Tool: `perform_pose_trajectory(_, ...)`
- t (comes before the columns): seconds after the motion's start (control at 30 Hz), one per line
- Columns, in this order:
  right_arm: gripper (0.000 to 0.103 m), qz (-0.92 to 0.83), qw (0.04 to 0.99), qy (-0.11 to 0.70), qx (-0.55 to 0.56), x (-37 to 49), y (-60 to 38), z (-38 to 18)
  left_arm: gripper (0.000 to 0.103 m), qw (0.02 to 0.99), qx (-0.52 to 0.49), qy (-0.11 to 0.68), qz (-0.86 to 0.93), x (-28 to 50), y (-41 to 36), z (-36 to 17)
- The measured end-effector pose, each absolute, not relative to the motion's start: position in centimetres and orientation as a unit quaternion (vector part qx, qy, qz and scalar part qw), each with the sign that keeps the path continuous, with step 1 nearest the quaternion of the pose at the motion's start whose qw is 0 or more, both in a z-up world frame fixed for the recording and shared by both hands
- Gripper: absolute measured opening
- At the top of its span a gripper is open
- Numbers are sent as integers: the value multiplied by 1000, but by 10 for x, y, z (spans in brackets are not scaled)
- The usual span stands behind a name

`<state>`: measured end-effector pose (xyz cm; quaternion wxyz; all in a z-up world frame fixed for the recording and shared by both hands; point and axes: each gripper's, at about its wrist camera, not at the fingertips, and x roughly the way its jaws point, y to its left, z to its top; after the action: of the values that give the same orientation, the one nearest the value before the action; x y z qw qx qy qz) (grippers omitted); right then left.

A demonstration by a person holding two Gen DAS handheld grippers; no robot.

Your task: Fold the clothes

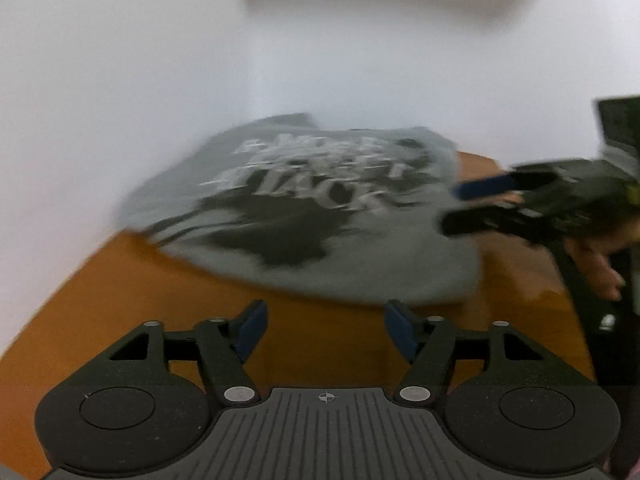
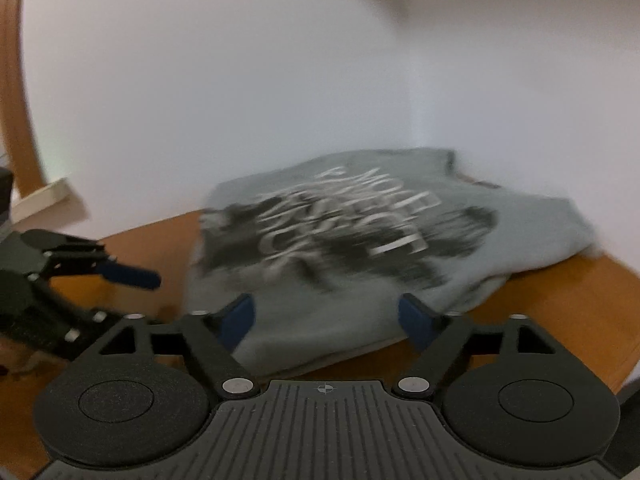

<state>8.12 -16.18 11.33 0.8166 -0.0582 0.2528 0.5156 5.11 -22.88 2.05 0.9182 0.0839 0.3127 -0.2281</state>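
A grey T-shirt (image 1: 360, 248) with a black print and white lettering lies folded on the orange wooden table (image 1: 120, 300), blurred in both views. My left gripper (image 1: 326, 328) is open just short of the shirt's near edge, with only bare table between its blue pads. At the right of the left wrist view my right gripper (image 1: 452, 208) hangs open beside the shirt's right edge. In the right wrist view my right gripper (image 2: 328, 320) stands wide open over the shirt's (image 2: 360, 240) near edge, its pads not pressing on the cloth. The left gripper's blue pad (image 2: 128, 274) shows at the left.
White walls meet in a corner right behind the shirt. A person's hand (image 1: 600, 264) holds the right gripper. A dark object (image 1: 620, 128) stands at the far right. A white ledge (image 2: 48, 196) and a wooden frame (image 2: 16, 80) are at the left. Bare table (image 2: 560, 320) lies to the right.
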Motion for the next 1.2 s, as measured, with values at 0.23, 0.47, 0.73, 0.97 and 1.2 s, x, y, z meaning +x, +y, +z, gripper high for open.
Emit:
perform_pose_trajectory(0.23, 103, 503, 806, 312, -4, 34, -148, 112, 90, 932, 36, 331, -141, 45, -165, 14)
perform_pose_trajectory(0.47, 103, 409, 852, 323, -51, -8, -126, 114, 103, 933, 2, 336, -130, 44, -148, 13)
perform_pose_trajectory(0.73, 103, 302, 890, 329, -91, -48, -108, 109, 103, 938, 36, 330, -94, 9, -154, 10)
perform_pose_trajectory(0.97, 103, 251, 913, 314, -74, -87, -111, 104, 103, 935, 36, 344, -74, -10, -148, 8)
perform_pose_trajectory(1.2, 103, 268, 909, 309, -80, -89, -110, 104, 103, 935, 37, 344, -78, -10, -149, 8)
